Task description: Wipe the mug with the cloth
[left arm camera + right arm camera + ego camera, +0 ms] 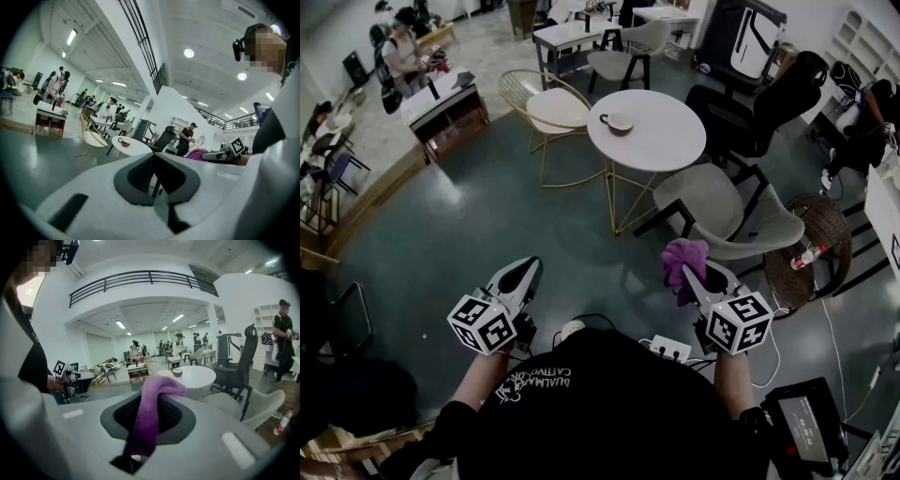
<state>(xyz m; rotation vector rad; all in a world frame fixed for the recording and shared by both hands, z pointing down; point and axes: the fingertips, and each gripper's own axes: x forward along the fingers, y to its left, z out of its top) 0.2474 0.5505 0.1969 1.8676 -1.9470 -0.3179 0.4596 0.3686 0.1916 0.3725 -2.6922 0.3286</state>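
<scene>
Right tool (692, 274) is clamped on the purple cloth (684, 261). The cloth's long axis runs along the jaws, with its front end flopped over the tips. Left tool (525, 272) is fully closed and holds nothing. Mug (617, 122) stands upright on the round white table (666, 145), well ahead of both tools, handle toward the head view's left. The right gripper view shows the cloth pinched down the jaw slot; the head view shows only its bunched top.
</scene>
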